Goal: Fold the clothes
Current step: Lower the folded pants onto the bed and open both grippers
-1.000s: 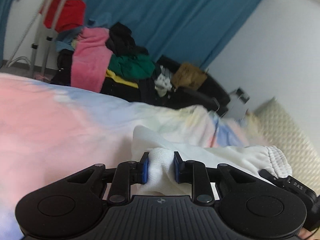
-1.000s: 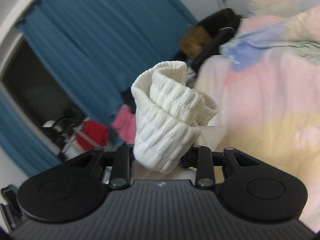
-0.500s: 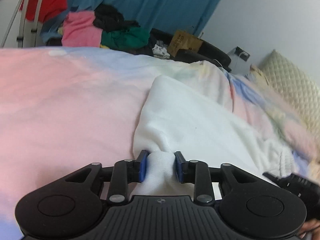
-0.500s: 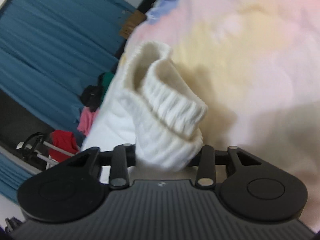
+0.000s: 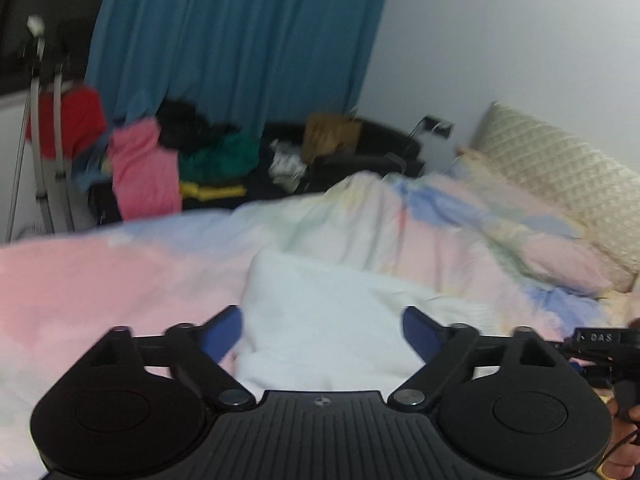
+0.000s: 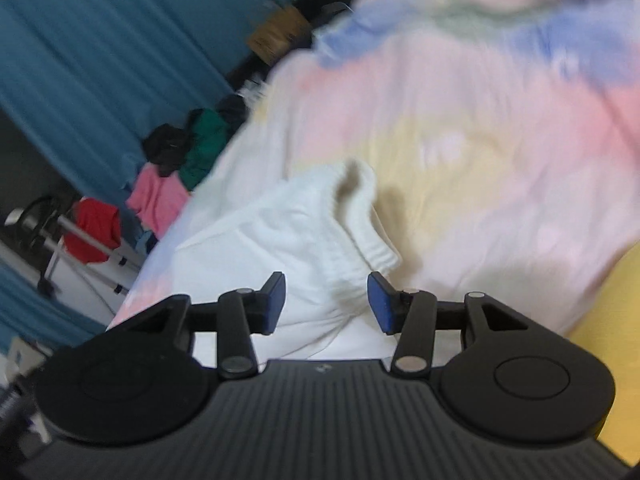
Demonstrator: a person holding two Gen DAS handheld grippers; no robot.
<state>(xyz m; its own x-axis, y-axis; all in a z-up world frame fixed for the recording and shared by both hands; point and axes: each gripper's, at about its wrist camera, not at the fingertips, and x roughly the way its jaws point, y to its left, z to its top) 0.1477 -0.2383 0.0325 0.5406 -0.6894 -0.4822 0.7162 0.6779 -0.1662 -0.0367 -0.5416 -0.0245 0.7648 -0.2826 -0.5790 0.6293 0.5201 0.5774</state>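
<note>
A white knit garment [image 5: 320,312] lies on the pastel bedspread [image 5: 100,280], folded over on itself. My left gripper [image 5: 322,330] is open, its blue pads on either side of the cloth and clear of it. In the right wrist view the garment's ribbed hem [image 6: 360,216] lies on the bedspread [image 6: 500,160]. My right gripper [image 6: 326,304] is open just above the white cloth and holds nothing. The other gripper's black body [image 5: 608,344] shows at the right edge of the left wrist view.
A pile of clothes [image 5: 160,164] in pink, black, green and red sits beyond the bed by a blue curtain [image 5: 240,40]. A metal rack [image 5: 44,152] stands at the left. A quilted cream pillow [image 5: 560,176] lies at the right.
Both grippers have opened and let go of the white garment. It has been laid down on the bedspread, and both grippers have drawn back a little.
</note>
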